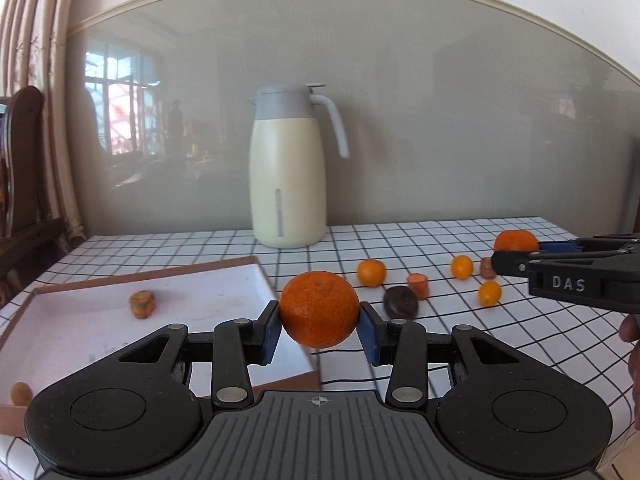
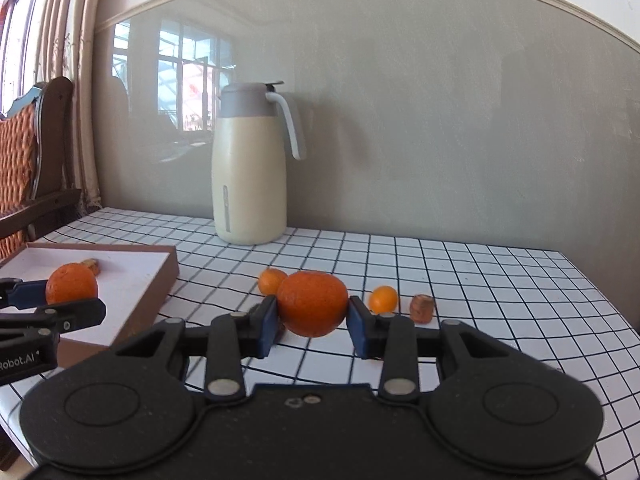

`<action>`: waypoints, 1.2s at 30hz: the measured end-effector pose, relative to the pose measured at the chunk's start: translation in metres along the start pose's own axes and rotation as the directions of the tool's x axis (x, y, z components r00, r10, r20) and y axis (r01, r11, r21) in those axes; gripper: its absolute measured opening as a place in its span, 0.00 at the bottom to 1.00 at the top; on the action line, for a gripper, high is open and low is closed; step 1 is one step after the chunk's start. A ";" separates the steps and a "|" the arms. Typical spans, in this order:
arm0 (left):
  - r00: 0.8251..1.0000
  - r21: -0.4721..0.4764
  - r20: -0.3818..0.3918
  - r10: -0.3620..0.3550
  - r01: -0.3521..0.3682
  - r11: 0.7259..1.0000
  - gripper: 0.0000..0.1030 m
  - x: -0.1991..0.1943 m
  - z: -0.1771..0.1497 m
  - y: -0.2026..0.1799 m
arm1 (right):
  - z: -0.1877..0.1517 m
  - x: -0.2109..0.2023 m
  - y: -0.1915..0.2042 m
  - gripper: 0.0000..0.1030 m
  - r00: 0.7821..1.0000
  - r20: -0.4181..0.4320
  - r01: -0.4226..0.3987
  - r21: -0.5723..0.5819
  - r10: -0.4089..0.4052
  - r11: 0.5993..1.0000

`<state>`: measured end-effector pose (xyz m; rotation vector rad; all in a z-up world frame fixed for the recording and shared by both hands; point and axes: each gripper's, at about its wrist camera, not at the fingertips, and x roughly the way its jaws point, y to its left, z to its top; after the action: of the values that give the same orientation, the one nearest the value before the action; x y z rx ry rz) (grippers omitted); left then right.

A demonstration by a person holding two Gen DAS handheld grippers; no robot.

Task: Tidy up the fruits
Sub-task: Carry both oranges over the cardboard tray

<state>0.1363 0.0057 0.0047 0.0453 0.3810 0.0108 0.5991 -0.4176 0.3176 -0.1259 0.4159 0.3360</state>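
Observation:
My left gripper (image 1: 319,322) is shut on a large orange (image 1: 319,309), held above the right edge of a brown-rimmed white tray (image 1: 80,320). It also shows in the right wrist view (image 2: 72,300) with its orange (image 2: 71,282) over the tray (image 2: 132,280). My right gripper (image 2: 312,320) is shut on a second large orange (image 2: 312,303), above the checked tablecloth (image 2: 480,300). It shows in the left wrist view (image 1: 520,254) at the right, holding that orange (image 1: 515,240). A carrot piece (image 1: 141,304) and a small kumquat (image 1: 21,393) lie in the tray.
Small kumquats (image 1: 371,272), (image 1: 462,266), (image 1: 489,293), carrot chunks (image 1: 418,285), (image 2: 422,308) and a dark fruit (image 1: 401,302) lie scattered on the cloth. A cream thermos jug (image 1: 287,168) stands at the back by the wall. A wooden chair (image 2: 36,152) is on the left.

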 end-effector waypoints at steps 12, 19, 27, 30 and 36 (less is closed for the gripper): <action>0.997 -0.033 0.014 0.077 -0.076 0.997 0.40 -0.013 -0.001 0.045 | 0.011 0.004 0.048 0.28 0.995 0.053 -0.087 -0.032 0.089 0.996; 0.991 -0.063 0.015 0.132 -0.131 0.989 0.40 -0.019 -0.004 0.079 | 0.013 0.009 0.075 0.28 0.990 0.056 -0.124 -0.055 0.127 0.991; 0.981 -0.097 0.011 0.196 -0.194 0.976 0.40 -0.028 -0.010 0.118 | 0.013 0.016 0.107 0.28 0.983 0.054 -0.170 -0.084 0.175 0.982; 0.976 -0.107 0.009 0.217 -0.215 0.971 0.40 -0.030 -0.012 0.131 | 0.014 0.019 0.118 0.28 0.980 0.053 -0.186 -0.089 0.191 0.978; 0.965 -0.127 -0.003 0.264 -0.262 0.957 0.40 -0.032 -0.017 0.155 | 0.016 0.027 0.136 0.28 0.975 0.051 -0.210 -0.101 0.216 0.972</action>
<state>0.1003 0.1608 0.0077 -0.0292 0.3577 0.2976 0.5810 -0.2789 0.3136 -0.1640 0.3523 0.5710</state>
